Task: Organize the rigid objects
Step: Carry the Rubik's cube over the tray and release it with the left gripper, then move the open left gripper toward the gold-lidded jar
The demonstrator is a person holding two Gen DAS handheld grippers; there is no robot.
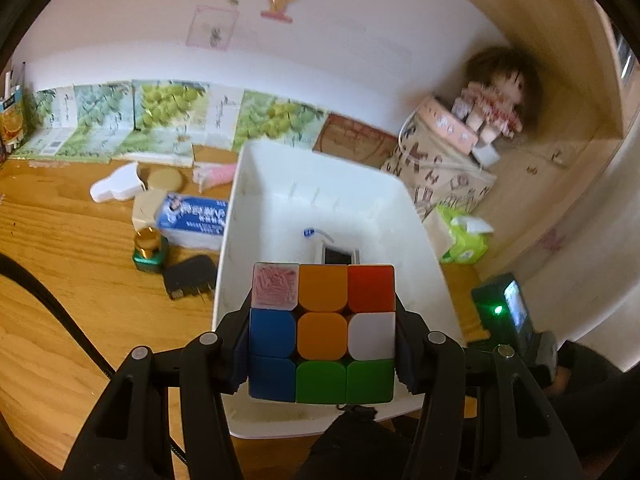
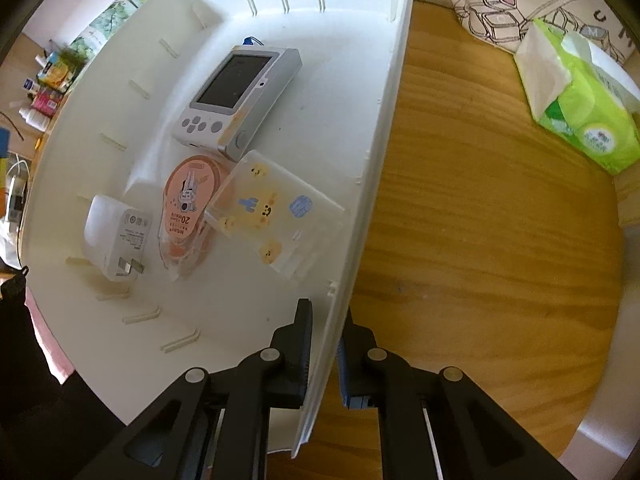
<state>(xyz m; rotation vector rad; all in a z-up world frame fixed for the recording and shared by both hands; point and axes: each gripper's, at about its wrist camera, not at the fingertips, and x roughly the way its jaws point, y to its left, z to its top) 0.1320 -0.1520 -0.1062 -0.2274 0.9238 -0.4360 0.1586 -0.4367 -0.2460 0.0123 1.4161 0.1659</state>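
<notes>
My left gripper (image 1: pixel 322 332) is shut on a Rubik's cube (image 1: pixel 322 332) and holds it above the near part of a white plastic bin (image 1: pixel 248 184). My right gripper (image 2: pixel 325 344) is shut on the bin's right wall (image 2: pixel 376 152), one finger inside and one outside. In the right wrist view the bin holds a grey handheld game console (image 2: pixel 240 96), a pink tape pack (image 2: pixel 188 204), a clear card case with yellow cartoons (image 2: pixel 276 216) and a white charger plug (image 2: pixel 116 236).
On the wooden table left of the bin lie a black charger (image 1: pixel 188 276), a green-and-gold jar (image 1: pixel 149 250), a blue toothpaste box (image 1: pixel 196 218), a white bottle (image 1: pixel 116 184) and a gold lid (image 1: pixel 164 180). A green tissue pack (image 2: pixel 580 112) and patterned bag (image 1: pixel 436 168) lie right.
</notes>
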